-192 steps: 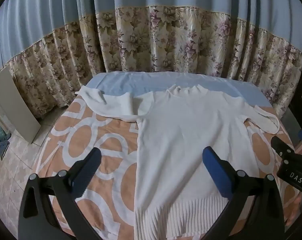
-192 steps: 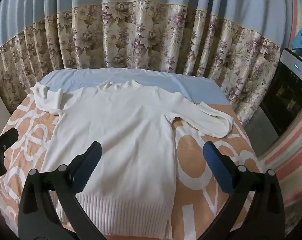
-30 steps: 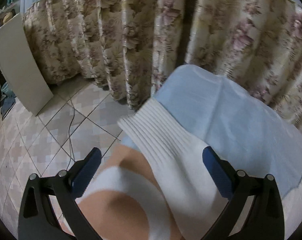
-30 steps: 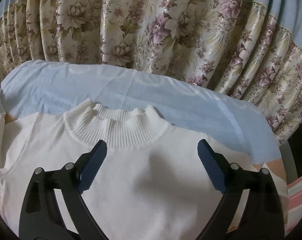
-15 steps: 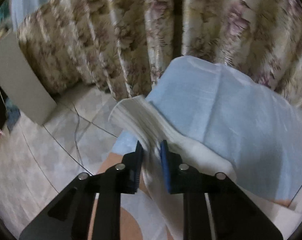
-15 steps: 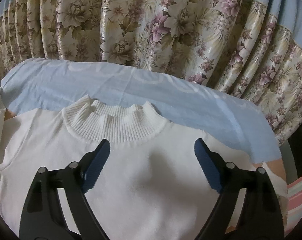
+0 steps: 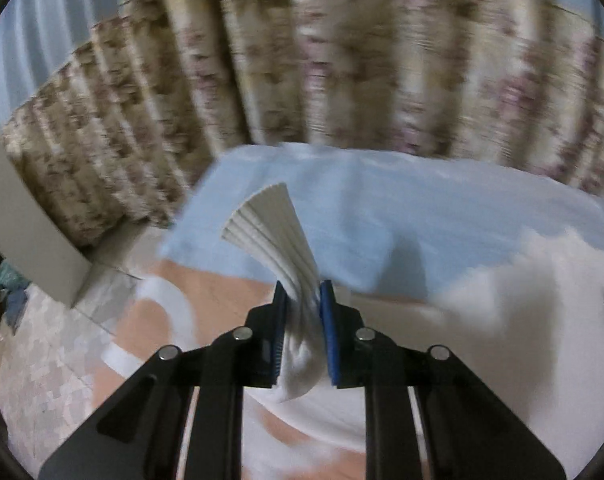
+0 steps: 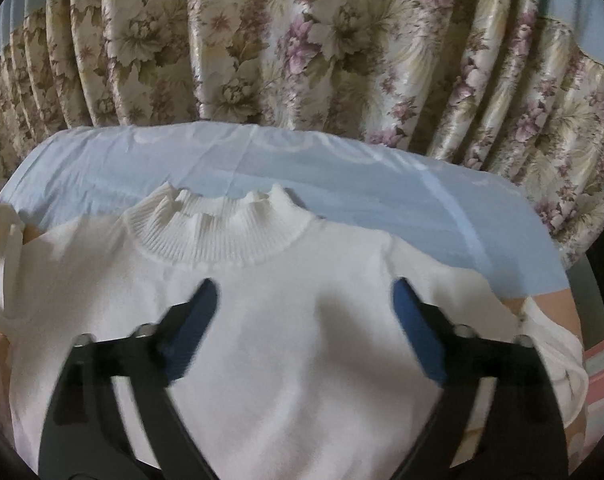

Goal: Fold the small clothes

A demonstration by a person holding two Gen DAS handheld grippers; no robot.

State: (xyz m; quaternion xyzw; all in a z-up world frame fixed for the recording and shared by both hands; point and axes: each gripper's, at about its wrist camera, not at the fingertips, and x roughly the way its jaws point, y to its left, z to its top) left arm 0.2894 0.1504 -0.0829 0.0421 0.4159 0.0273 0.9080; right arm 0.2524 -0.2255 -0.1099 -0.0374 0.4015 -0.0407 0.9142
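A: On the bed (image 8: 102,168) by floral curtains (image 8: 302,40), our white sweater (image 8: 302,360) lies flat, collar away.

B: Our left gripper (image 7: 302,300) clamps its sleeve cuff (image 7: 270,232); body lies rightward. Right gripper (image 8: 306,304) is opening, empty, over the chest.

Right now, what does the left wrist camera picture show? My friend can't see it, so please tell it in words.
The left gripper has its jaws shut on the ribbed cuff of a white sweater sleeve, which fans out above them. Behind lies a bed with a light blue sheet and a flowery curtain, all rather blurred.
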